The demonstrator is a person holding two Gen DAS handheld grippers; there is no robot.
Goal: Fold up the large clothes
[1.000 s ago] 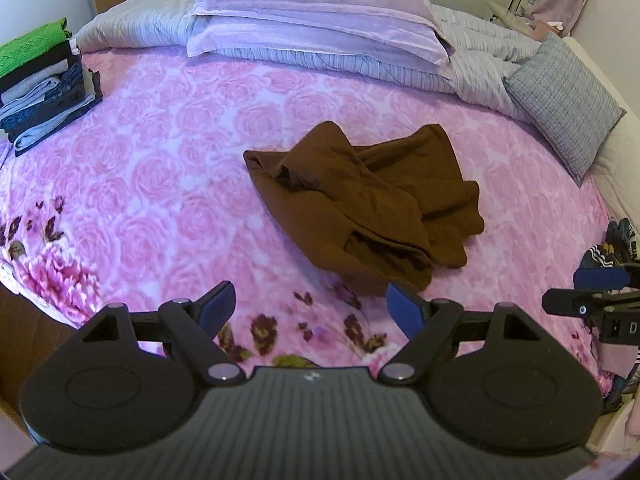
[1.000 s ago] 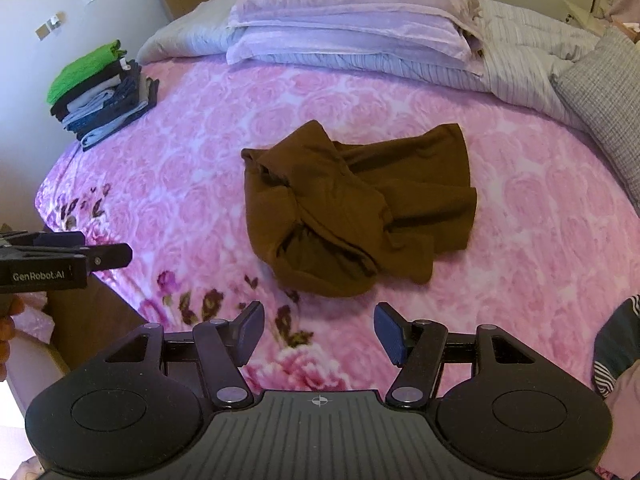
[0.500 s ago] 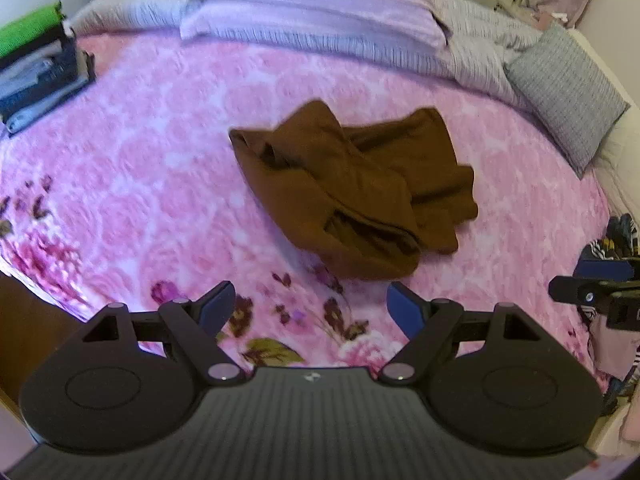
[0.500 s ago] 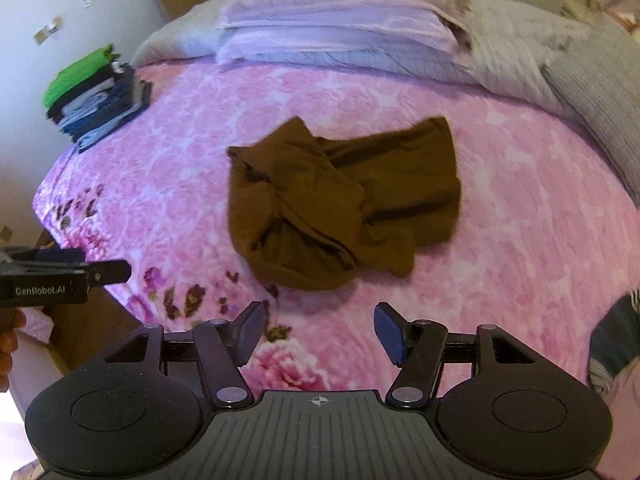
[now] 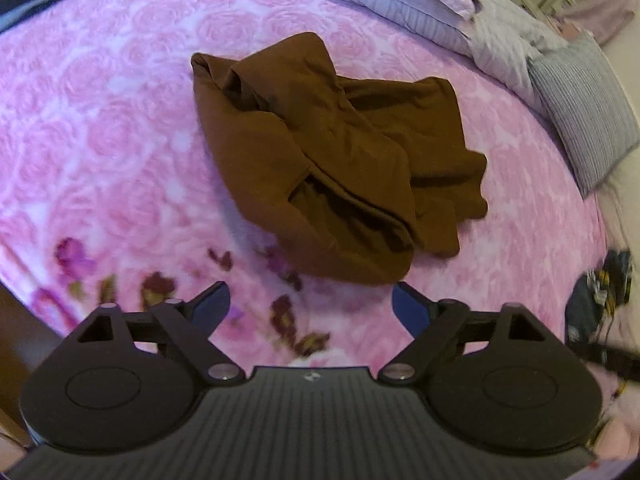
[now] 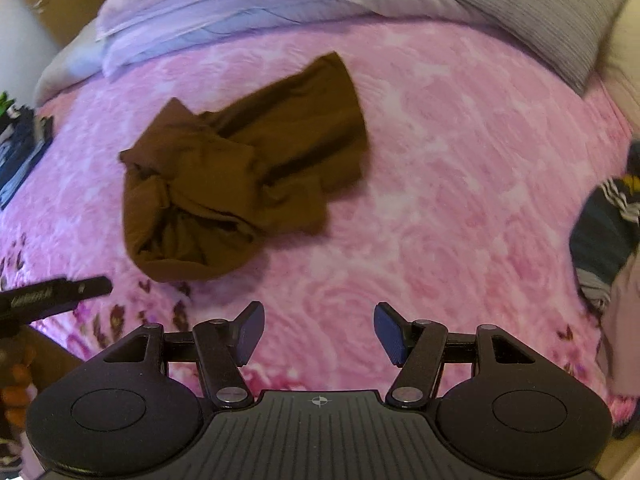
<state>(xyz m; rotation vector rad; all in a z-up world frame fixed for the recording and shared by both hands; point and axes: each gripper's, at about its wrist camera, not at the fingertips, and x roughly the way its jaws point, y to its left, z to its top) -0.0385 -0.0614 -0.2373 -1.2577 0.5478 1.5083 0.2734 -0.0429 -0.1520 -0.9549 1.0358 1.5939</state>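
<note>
At the centre of the left wrist view a crumpled brown garment point(image 5: 332, 160) is seen on the pink floral bedspread point(image 5: 120, 128), larger and nearer than a second ago. The left gripper point(image 5: 310, 306) has just been spread wider, with nothing between its jaws. Left of centre in the right wrist view the same garment point(image 6: 240, 176) is seen closer too; the right gripper point(image 6: 319, 332) is held spread and empty. Grasping is judged imminent; folding is not begun.

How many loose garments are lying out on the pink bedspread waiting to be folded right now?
1. A crumpled brown garment lies mid-bed on the pink bedspread, just beyond both open tools. Dark clothing at the right edge may be another; it is cropped and blurred.
</note>
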